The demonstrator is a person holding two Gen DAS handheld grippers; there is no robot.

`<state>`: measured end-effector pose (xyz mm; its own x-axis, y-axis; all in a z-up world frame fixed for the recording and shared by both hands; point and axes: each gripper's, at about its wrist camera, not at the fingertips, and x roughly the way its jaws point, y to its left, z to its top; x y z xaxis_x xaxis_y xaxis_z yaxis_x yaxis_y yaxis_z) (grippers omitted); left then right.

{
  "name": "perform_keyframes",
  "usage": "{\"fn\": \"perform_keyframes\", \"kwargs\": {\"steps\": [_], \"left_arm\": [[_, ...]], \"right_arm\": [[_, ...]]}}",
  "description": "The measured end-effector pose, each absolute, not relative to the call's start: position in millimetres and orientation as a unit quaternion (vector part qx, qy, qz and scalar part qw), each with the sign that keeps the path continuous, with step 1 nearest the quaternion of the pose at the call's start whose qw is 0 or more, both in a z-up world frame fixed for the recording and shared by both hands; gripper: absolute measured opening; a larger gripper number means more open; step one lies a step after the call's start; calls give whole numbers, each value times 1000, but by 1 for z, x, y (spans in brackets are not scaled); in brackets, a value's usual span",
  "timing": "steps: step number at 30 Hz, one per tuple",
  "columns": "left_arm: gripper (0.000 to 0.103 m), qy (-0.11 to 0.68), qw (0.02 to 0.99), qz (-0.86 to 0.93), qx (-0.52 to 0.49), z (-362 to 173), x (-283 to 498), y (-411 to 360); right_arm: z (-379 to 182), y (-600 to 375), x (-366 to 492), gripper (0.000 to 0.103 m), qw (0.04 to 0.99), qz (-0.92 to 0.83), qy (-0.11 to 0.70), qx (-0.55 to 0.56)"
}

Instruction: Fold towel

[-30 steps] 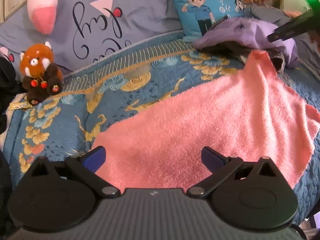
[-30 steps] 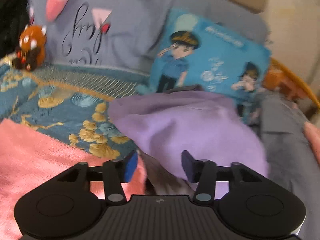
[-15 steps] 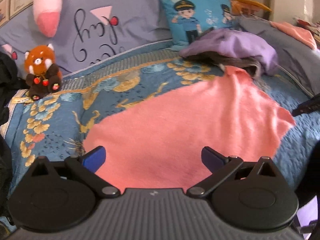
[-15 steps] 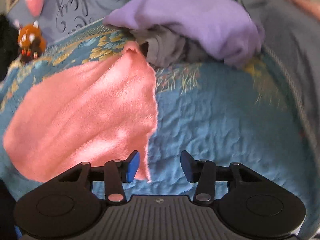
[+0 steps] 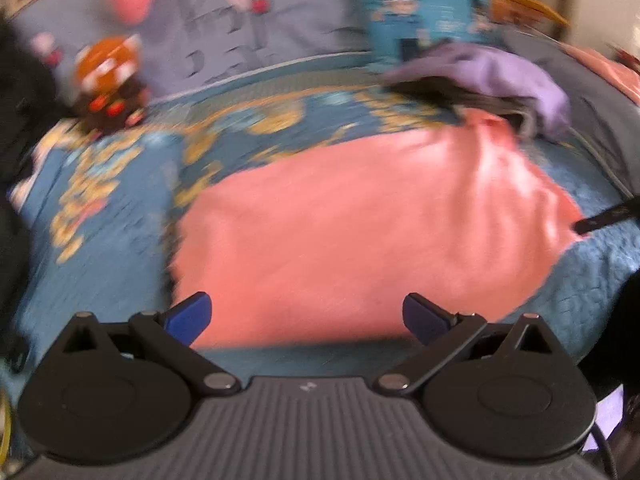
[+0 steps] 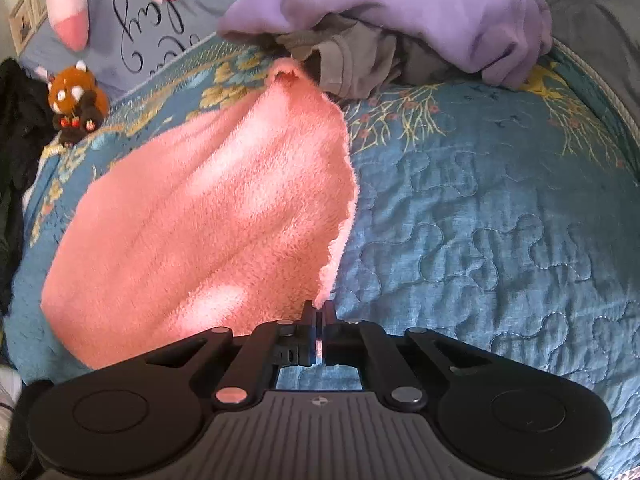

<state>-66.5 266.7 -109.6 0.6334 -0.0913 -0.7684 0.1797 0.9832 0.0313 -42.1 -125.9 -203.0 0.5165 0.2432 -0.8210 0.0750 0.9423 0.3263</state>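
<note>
A bed with a blue flowery quilt [image 6: 480, 208] has a little red panda toy [image 6: 76, 100] at the far left and a purple cloth [image 6: 400, 4] heaped at the far right. The pink towel [image 6: 208, 216] lies spread flat on the quilt in the middle. The left tongs [image 5: 307, 317] are wide open and hold nothing near the towel's near edge, and the right tongs [image 6: 317, 334] are squeezed tight on the towel's near right corner.

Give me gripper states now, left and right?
Left gripper: jaws open, holding nothing, near edge of pink towel.
Right gripper: jaws closed on the towel's near corner.
</note>
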Motion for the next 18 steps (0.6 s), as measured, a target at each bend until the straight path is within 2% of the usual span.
{"fn": "perform_keyframes", "kwargs": {"steps": [8, 13, 18], "left_arm": [[103, 463, 882, -41, -78, -147, -78, 346], [103, 465, 875, -81, -110, -156, -65, 326], [103, 453, 868, -180, -97, -144, -67, 256]], "right_arm": [[-175, -136, -49, 2, 874, 33, 451, 179], [-147, -144, -54, 2, 881, 29, 431, 190], [-127, -144, -55, 2, 885, 39, 417, 205]]}}
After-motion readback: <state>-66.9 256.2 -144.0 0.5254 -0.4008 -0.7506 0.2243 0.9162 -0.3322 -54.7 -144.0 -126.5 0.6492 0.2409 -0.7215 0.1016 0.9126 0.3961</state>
